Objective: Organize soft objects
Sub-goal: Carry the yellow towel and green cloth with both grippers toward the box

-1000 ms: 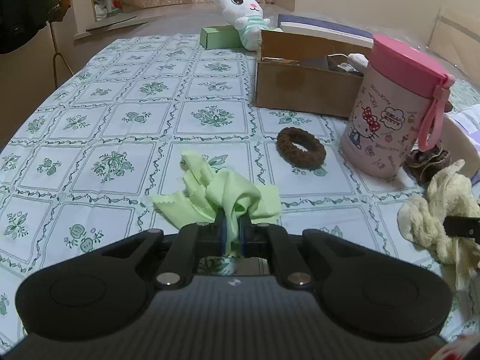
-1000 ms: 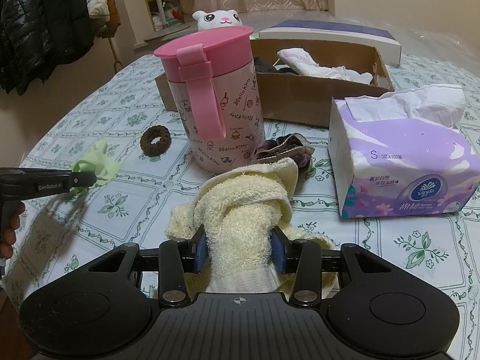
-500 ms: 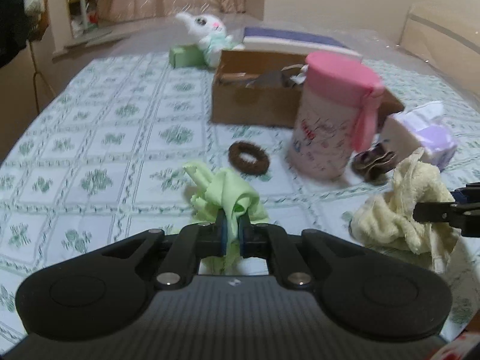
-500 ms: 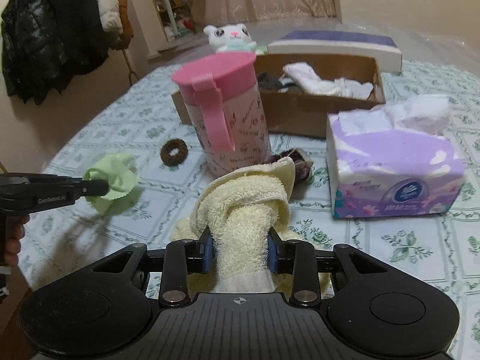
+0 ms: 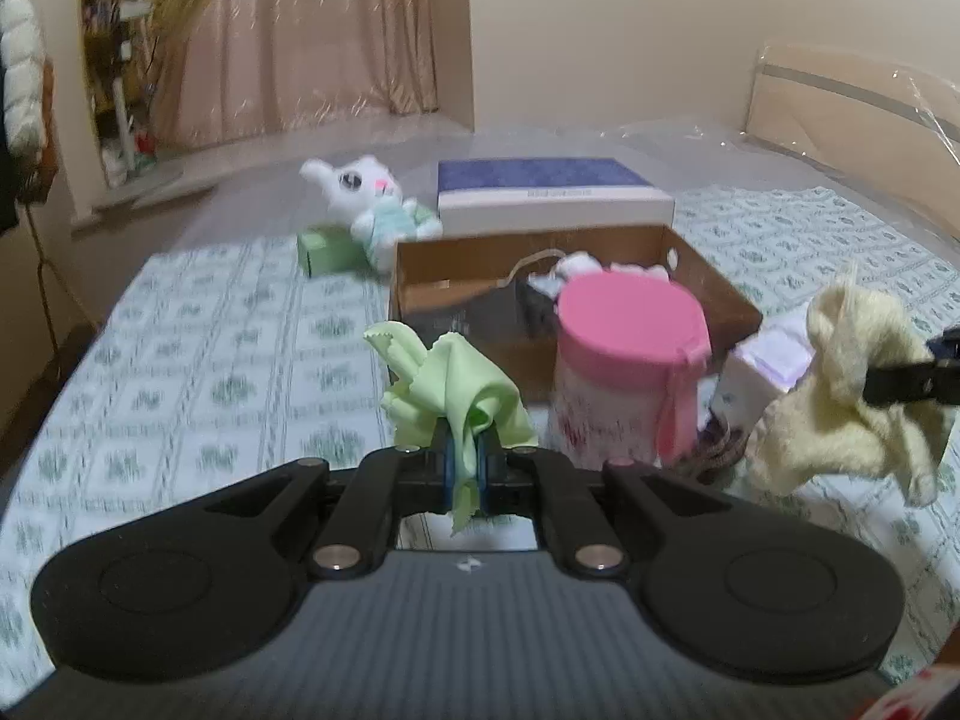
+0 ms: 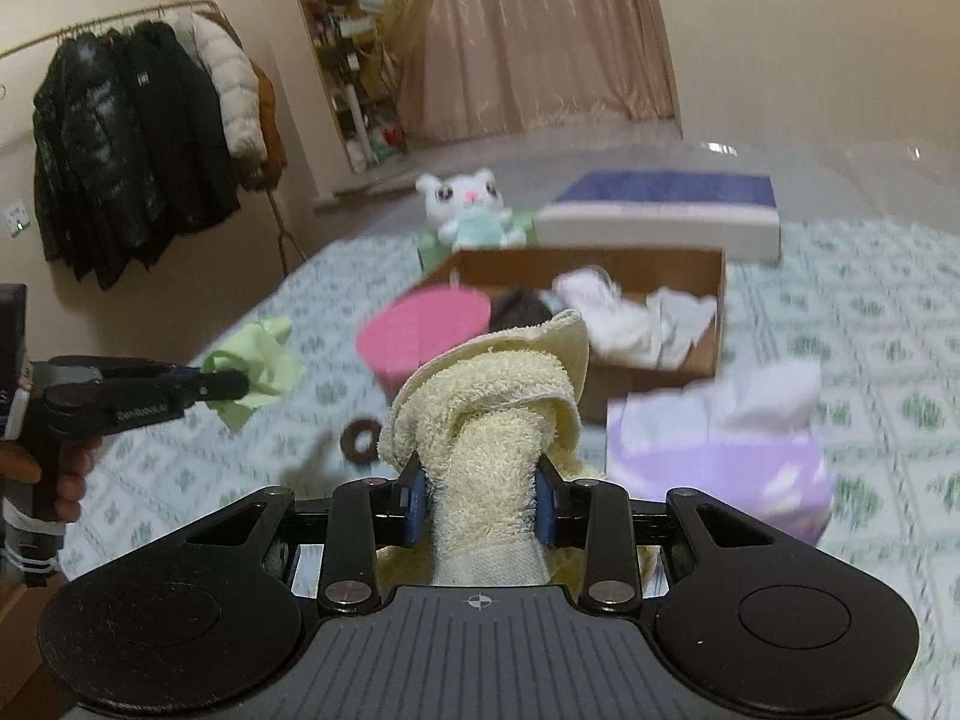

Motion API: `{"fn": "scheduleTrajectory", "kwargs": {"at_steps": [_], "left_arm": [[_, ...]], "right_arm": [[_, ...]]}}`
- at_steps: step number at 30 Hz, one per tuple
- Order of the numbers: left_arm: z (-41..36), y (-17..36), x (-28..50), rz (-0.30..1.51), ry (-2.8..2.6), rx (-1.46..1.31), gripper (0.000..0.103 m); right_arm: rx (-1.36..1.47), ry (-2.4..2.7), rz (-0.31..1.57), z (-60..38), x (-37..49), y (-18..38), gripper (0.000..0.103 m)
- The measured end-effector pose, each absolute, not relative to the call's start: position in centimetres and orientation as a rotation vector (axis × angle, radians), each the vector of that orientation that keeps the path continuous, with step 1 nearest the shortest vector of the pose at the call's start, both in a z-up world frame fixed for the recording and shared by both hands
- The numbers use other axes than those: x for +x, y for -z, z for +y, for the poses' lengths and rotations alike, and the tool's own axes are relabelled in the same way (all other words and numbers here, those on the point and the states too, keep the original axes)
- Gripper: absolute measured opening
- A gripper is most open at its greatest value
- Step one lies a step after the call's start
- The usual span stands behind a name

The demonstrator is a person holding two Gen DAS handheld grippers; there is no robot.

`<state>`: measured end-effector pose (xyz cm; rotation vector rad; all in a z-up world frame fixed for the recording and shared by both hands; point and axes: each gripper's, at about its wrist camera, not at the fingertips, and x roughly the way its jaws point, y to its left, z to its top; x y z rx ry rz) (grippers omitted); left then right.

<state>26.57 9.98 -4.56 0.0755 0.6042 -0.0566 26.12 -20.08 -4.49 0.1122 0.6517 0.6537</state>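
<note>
From your left wrist, your left gripper [image 5: 466, 463] is pinched nearly flat on the green cloth [image 5: 459, 387], held clear above the table [image 5: 228, 360]. From your right wrist, your right gripper [image 6: 478, 501] clamps the cream towel [image 6: 498, 420] (a thick bundle, jaws partly apart), lifted before the cardboard box [image 6: 690, 267].

Beige walls, tan curtain [image 6: 540, 36], coat rack [image 6: 138, 138] beside bookshelf [image 6: 336, 36].

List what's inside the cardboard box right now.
The cardboard box holds white cloths on one side and a dark garment on the other. The pink jar lid and the yellow towel cover its near corner, so anything beneath them is hidden.
</note>
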Motion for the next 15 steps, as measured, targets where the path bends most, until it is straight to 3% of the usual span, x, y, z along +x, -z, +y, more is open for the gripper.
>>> {"fn": "scheduleTrajectory", "kwargs": {"at_steps": [15], "left_arm": [[10.5,1.0,37.2,0.538,0.121,0.124,0.006]], "right_arm": [[0.072,-0.585,0.447,-21.1,36.4,-1.0,0.035]]}}
